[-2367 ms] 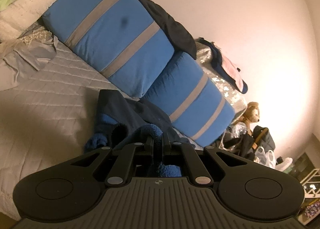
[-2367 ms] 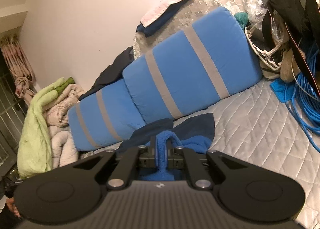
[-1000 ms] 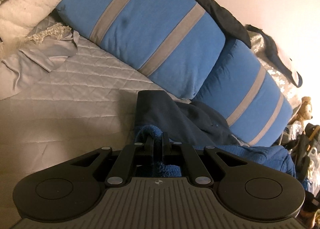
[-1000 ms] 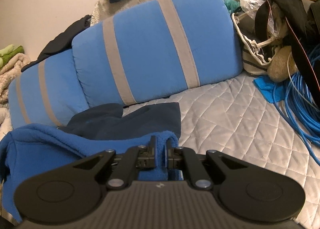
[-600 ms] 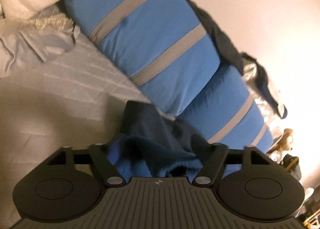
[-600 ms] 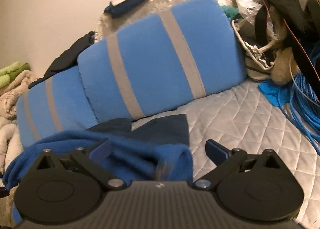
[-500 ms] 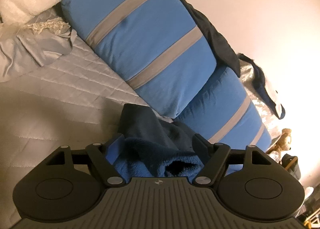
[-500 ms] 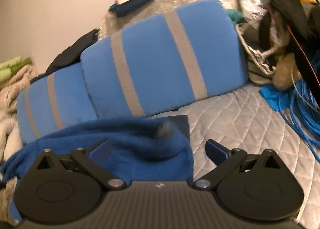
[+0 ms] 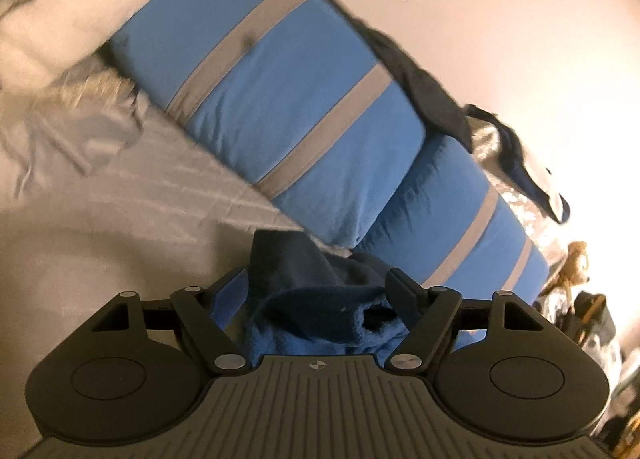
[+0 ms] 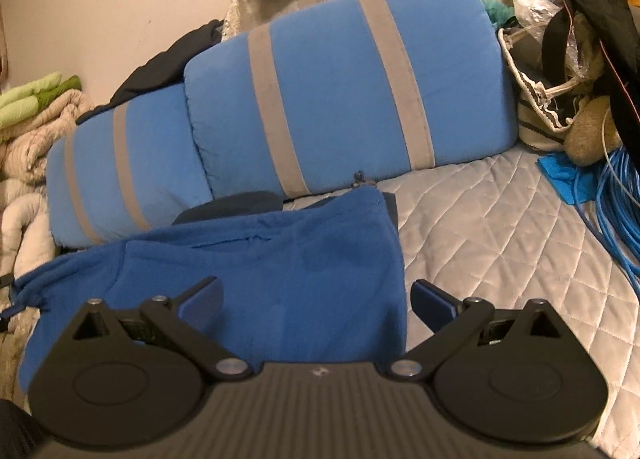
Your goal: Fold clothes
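A blue fleece garment (image 10: 280, 259) lies folded flat on the grey quilted bed (image 10: 500, 227), with a dark navy part (image 10: 236, 201) showing at its far edge. In the left wrist view the same garment (image 9: 316, 299) is bunched, dark navy over blue. My left gripper (image 9: 316, 283) is open with the garment's end between its spread fingers, not held. My right gripper (image 10: 316, 297) is open and empty above the garment's near right part.
Two blue pillows with grey stripes (image 10: 340, 91) (image 9: 280, 99) lie behind the garment against the wall. Beige and green bedding (image 10: 32, 107) is piled at the left. Blue cables (image 10: 612, 211), bags and a plush toy (image 10: 588, 135) crowd the right side.
Both grippers have opened and let go of the blue garment. It dropped onto the bed and now lies spread flat in front of the pillows.
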`<state>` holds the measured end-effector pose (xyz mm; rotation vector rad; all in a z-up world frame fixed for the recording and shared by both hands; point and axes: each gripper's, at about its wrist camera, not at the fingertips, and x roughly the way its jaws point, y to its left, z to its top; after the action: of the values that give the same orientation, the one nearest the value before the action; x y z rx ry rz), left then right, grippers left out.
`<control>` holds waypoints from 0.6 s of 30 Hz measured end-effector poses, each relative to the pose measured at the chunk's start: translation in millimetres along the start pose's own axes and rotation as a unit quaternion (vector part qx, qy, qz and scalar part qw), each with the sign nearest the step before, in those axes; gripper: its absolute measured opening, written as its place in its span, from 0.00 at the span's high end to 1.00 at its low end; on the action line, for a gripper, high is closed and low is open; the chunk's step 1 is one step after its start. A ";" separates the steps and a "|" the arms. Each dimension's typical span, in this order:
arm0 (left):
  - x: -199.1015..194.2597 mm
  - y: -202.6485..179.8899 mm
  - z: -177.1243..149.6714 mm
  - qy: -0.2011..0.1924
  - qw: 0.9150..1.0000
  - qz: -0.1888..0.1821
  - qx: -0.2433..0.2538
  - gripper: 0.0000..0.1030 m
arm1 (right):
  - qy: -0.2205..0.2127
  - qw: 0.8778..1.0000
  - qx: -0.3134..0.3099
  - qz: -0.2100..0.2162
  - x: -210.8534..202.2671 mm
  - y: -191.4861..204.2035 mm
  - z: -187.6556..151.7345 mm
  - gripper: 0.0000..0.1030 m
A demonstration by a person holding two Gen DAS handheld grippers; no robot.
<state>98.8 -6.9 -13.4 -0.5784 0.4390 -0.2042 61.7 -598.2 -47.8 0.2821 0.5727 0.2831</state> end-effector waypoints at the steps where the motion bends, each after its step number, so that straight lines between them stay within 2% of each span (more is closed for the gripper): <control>1: 0.4 -1.5 -0.7 -0.002 1.000 0.001 0.018 0.27 | 0.002 1.000 -0.001 0.000 -0.3 0.1 -1.0 0.00; 4: 3.1 -5.4 -4.7 -0.002 0.996 0.003 0.084 0.27 | 0.006 1.000 -0.003 -0.001 -0.5 -0.2 -3.7 0.00; 7: 6.7 -5.7 -9.3 0.007 0.992 -0.003 0.127 0.27 | 0.008 1.000 -0.002 -0.003 -0.8 -1.3 -6.1 0.00; 13: 22.7 4.8 -12.2 0.051 0.985 -0.028 0.163 0.27 | 0.016 1.000 -0.004 -0.009 0.3 -4.2 -9.8 0.00; 18: 42.4 18.7 -7.9 0.086 0.983 -0.047 0.153 0.27 | 0.021 1.000 -0.005 -0.012 1.9 -5.6 -12.1 0.00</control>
<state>134.0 -8.3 -44.5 -0.2793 0.5361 -0.4075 57.4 -600.5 -60.4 0.2605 0.6152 0.2683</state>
